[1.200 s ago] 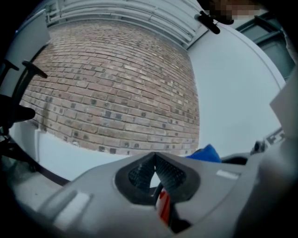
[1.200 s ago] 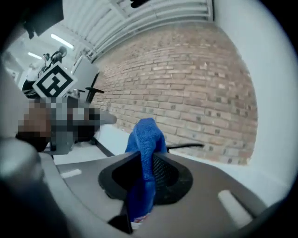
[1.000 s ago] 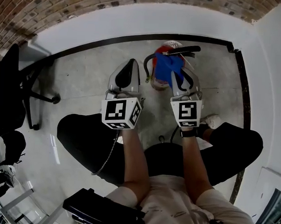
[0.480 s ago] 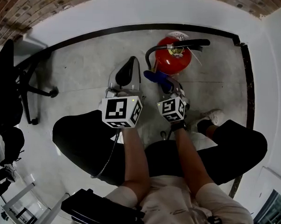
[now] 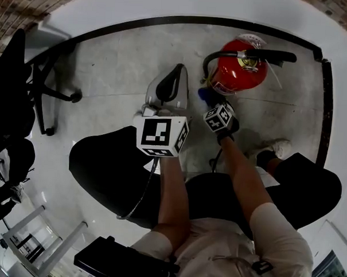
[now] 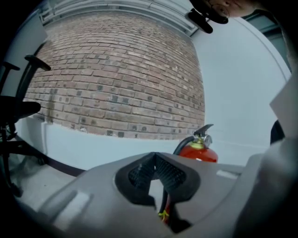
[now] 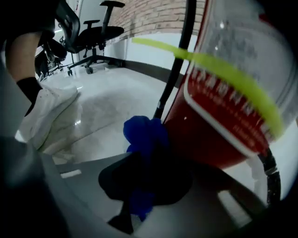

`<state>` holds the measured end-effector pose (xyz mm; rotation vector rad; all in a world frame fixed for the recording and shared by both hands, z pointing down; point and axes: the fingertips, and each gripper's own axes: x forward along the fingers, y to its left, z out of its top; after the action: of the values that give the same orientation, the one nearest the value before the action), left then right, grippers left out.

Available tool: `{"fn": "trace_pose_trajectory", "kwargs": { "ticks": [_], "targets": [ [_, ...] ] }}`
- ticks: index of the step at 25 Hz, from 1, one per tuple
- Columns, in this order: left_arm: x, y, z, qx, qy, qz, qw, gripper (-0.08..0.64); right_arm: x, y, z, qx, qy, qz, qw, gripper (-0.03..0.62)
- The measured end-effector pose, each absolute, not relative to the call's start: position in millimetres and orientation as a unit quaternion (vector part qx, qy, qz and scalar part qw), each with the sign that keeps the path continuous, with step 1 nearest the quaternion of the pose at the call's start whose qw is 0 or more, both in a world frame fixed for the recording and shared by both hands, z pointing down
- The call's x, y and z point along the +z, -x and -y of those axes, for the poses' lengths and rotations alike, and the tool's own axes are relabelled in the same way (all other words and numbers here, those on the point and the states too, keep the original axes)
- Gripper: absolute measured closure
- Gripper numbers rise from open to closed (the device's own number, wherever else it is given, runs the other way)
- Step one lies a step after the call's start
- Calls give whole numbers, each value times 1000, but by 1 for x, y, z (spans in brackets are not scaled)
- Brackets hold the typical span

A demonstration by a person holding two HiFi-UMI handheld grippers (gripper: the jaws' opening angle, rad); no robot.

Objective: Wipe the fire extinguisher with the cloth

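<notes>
A red fire extinguisher (image 5: 239,72) with a black handle (image 5: 269,55) and black hose stands on the grey floor by the white wall. My right gripper (image 5: 212,105) is low at its left side, shut on a bunched blue cloth (image 5: 205,96). In the right gripper view the cloth (image 7: 144,132) touches the lower red body (image 7: 219,125) beside the hose (image 7: 174,69). My left gripper (image 5: 167,89) hovers left of the extinguisher, shut with nothing in it. In the left gripper view its pads (image 6: 167,172) meet, and the extinguisher (image 6: 198,153) shows beyond them.
A yellow-green tag strip (image 7: 219,69) hangs across the extinguisher. The person's white shoe (image 5: 276,148) rests right of the gripper, with knees on both sides. Black office chairs (image 5: 26,83) stand at the left. A black skirting line (image 5: 167,23) and brick wall lie behind.
My right gripper has carried the cloth from the extinguisher's top down its left side to near the base. The left gripper has stayed about where it was.
</notes>
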<state>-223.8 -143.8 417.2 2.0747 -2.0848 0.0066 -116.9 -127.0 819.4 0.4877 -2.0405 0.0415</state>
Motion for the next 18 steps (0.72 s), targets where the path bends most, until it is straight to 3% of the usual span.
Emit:
{"fn": "trace_pose_trajectory", "kwargs": {
  "ticks": [6,9,14,18],
  "targets": [
    [409,222,138,14,-706,703,87,558,824,114,132,55,-209,842,495,532],
    [395,219,135,4,-710,700,77,558,779,107,135,87,-234,857,452,529],
    [378,197,135,-2,-725,686,64,558,623,84,133,121,-325,898,270,529],
    [368,184,132,-17,-731,680,56,558,442,50,144,-42,-449,888,85,529]
  ]
}}
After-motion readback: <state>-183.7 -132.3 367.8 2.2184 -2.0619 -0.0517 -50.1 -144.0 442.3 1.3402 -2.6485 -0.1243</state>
